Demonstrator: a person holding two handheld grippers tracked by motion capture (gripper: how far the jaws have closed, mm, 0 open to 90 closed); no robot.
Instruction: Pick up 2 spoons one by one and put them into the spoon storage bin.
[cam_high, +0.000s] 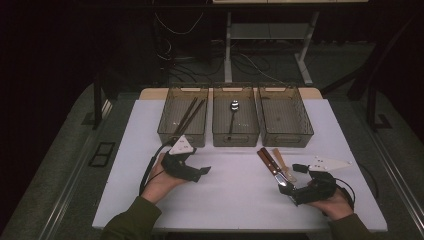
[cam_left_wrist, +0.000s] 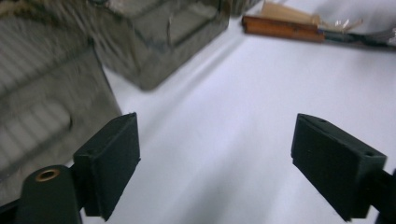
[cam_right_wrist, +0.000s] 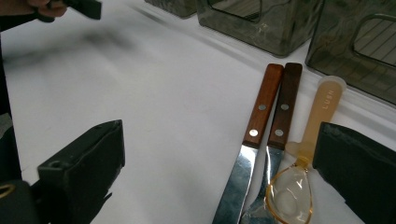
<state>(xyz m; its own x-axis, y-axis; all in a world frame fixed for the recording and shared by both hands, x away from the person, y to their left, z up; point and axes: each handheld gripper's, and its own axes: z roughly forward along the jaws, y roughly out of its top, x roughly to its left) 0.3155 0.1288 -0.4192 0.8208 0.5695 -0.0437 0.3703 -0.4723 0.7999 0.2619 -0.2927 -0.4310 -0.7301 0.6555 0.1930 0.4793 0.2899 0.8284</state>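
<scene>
our right gripper (cam_high: 290, 188) hangs wide and empty at the blade ends of two wooden-handled knives (cam_right_wrist: 261, 140) and a plastic spoon (cam_right_wrist: 303, 163) lying touching, so we risk pinching two pieces together. our left gripper (cam_high: 204, 171) is wide and empty too. the white table (cam_high: 235, 200) carries three bins (cam_high: 285, 137); the room beyond is dark.

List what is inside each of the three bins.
Left bin: dark chopsticks leaning along it. Middle bin: one metal spoon. Right bin: nothing visible on its floor, though the near wall hides the front edge.
</scene>
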